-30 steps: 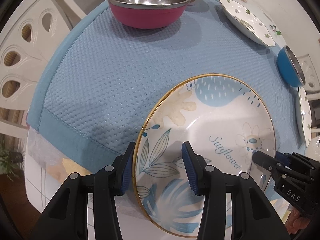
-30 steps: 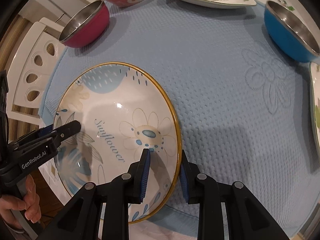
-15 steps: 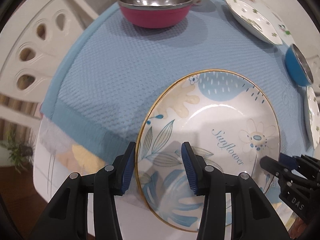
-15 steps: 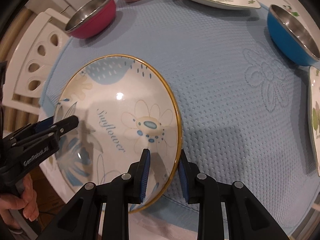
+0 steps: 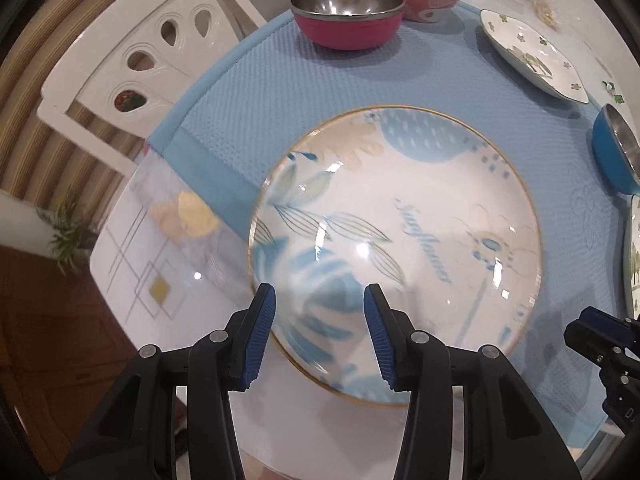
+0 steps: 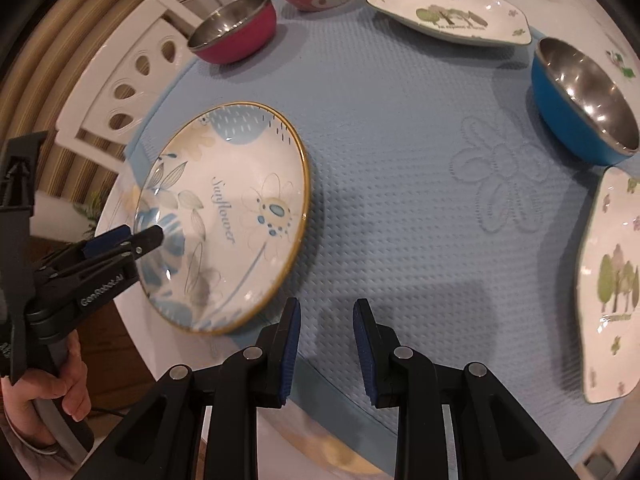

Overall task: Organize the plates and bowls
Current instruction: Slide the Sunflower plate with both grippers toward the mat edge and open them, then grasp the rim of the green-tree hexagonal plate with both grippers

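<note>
The Sunflower plate [image 6: 224,216] is laid on the blue mat [image 6: 400,152] at the counter [image 5: 132,264] edge. Both the left tool [image 5: 316,320] and right tool [image 6: 325,332] are spread wide, gripping nothing. 2 steel bowls, pink [image 6: 234,32] and blue [image 6: 580,96], are set beyond.

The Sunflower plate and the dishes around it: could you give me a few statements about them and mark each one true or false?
1. The Sunflower plate hangs partly past the edge of the blue mat. True.
2. The right gripper is clamped on the plate's rim. False: its fingers are open and clear of the plate.
3. The left gripper is open, with the plate's rim between its fingers. True.
4. The blue bowl is stacked inside the pink steel bowl. False: they sit apart on opposite sides of the mat.
5. The plate's rim is gold. True.
</note>
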